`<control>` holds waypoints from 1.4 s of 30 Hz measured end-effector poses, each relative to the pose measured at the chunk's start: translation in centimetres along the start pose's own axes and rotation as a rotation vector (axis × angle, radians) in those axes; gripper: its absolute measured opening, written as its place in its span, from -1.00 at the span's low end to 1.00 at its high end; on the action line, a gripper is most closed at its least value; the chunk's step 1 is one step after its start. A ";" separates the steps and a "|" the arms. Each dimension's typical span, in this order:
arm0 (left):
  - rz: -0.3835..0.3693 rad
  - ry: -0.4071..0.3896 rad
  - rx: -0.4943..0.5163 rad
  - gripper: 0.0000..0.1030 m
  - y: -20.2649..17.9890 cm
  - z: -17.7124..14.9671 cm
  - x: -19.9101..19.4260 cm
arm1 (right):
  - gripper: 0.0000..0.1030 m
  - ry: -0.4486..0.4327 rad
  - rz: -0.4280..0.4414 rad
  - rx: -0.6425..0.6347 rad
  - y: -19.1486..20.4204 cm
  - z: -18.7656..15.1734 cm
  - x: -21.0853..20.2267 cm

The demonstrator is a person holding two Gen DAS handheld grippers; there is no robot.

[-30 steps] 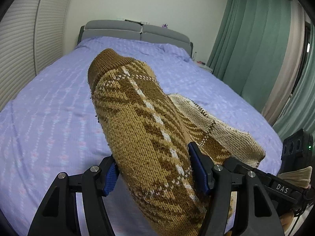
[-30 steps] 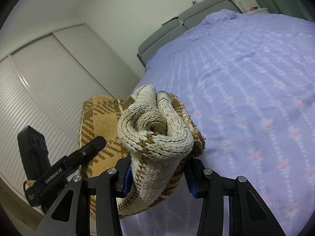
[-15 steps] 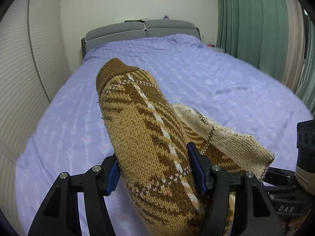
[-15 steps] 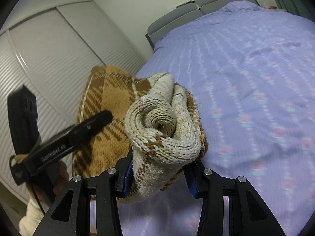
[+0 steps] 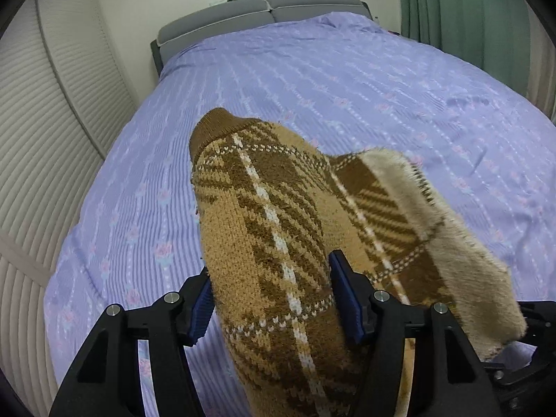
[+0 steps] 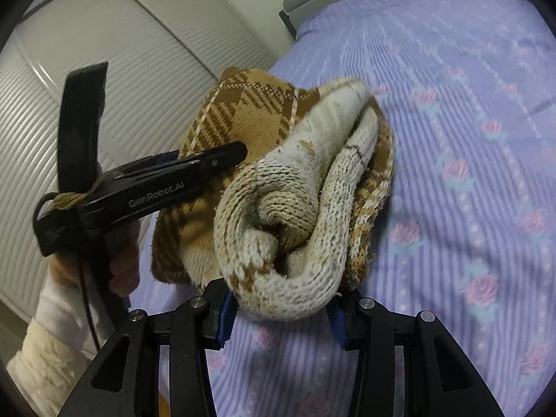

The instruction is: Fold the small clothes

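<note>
A small brown and tan plaid knit garment [image 5: 264,229] hangs in the air between my two grippers, above the bed. My left gripper [image 5: 272,299] is shut on its brown plaid side; the dark ribbed hem points away from me. My right gripper [image 6: 281,309] is shut on the bunched, rolled cream edge of the same garment [image 6: 295,201]. The left gripper's black body [image 6: 156,187] and the hand holding it show in the right wrist view, left of the garment. The garment's lower part is hidden behind the fingers.
A bed with a lilac flowered cover [image 5: 347,87] lies below and ahead, with a grey headboard [image 5: 264,10] at the far end. White ribbed wardrobe doors [image 5: 41,121] stand to the left. Green curtains [image 5: 462,10] hang at the right.
Both grippers have swung left and tilted down over the bed with the garment still held. The cream flap has swung out to the right and the rolled edge has loosened a little.
</note>
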State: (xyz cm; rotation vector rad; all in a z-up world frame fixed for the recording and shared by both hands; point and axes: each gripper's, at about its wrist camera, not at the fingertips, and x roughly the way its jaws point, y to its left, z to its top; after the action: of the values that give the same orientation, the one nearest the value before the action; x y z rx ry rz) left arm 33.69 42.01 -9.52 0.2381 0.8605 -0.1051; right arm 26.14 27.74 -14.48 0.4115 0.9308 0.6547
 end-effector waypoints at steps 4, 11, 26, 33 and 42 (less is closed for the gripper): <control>0.034 -0.024 -0.081 0.34 0.6 -1.3 -0.5 | 0.02 0.031 0.057 0.031 -1.7 1.3 0.5; 0.151 -0.197 -0.171 0.51 1.0 -2.9 -6.9 | 0.21 0.060 0.132 0.040 -4.1 2.5 -1.9; 0.116 -0.257 -0.146 0.29 -8.1 -4.6 -8.2 | 0.46 -0.145 -0.079 0.011 -7.1 1.4 -10.6; 0.090 -0.156 -0.156 0.26 -12.1 -5.4 -4.6 | 0.46 -0.186 -0.156 -0.001 -8.6 1.0 -14.7; 0.101 -0.248 -0.144 0.46 -18.9 -5.9 -10.5 | 0.55 -0.186 -0.266 -0.093 -10.6 1.5 -19.1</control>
State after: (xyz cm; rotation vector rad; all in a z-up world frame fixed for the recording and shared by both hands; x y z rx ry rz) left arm 18.99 25.17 -8.39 0.1300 0.6050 0.0212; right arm 22.78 6.95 -8.48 0.2542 0.7583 0.4069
